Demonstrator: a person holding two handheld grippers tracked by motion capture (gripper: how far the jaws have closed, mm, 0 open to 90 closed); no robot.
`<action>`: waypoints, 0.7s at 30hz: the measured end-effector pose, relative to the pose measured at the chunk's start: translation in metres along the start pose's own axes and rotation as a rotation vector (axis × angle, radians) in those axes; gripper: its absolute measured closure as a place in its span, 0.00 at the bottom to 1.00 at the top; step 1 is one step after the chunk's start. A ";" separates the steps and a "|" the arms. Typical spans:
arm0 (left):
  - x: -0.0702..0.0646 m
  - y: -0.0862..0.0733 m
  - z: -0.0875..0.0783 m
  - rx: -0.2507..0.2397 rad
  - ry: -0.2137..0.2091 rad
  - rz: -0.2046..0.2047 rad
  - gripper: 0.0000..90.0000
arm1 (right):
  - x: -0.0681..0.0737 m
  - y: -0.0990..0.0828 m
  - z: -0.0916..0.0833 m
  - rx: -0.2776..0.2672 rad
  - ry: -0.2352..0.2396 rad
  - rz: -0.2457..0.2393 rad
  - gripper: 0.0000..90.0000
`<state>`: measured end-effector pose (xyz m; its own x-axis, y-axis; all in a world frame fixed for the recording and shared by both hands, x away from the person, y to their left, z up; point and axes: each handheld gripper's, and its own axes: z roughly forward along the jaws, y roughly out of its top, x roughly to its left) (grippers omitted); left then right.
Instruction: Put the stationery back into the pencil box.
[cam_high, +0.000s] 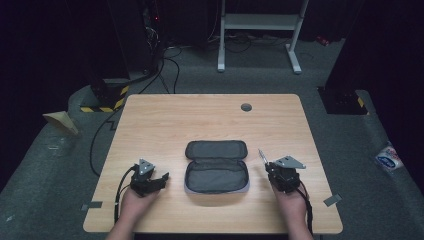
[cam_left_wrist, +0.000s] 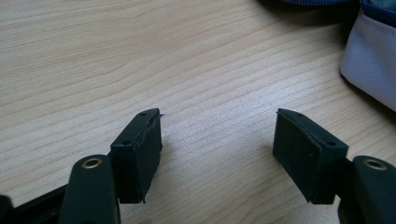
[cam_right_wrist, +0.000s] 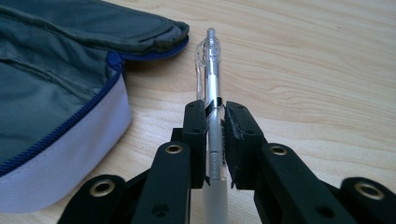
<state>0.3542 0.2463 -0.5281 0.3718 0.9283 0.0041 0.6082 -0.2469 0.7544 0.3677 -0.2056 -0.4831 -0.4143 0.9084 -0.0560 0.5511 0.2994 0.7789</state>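
Tabletop (cam_high: 150, 120) carries the unzipped pencil case (cam_high: 216, 166) at centre; left tool (cam_left_wrist: 217, 140) rests released beside it, right tool (cam_right_wrist: 215, 135) clamps a clear pen (cam_right_wrist: 211, 70) just off the case's corner, risking a snag on the zipper edge if swung in low.

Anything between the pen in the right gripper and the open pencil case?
Nothing visible. The right gripper is shut on the pen, just beside the pencil case, which lies unzipped and open on the table. Bare wood separates them.
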 end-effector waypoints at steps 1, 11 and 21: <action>0.000 0.000 0.000 0.000 0.000 0.000 0.36 | 0.001 0.001 -0.001 -0.008 0.001 -0.008 0.88; -0.001 -0.001 -0.001 0.003 0.000 0.001 0.36 | 0.010 0.016 -0.018 -0.060 0.027 -0.047 0.88; 0.000 -0.001 -0.001 0.003 -0.003 0.001 0.36 | 0.027 0.041 -0.022 -0.094 0.113 -0.110 0.88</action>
<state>0.3530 0.2463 -0.5279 0.3749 0.9271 0.0028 0.6097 -0.2489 0.7525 0.3631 -0.1749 -0.4392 -0.5497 0.8318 -0.0776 0.4300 0.3613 0.8274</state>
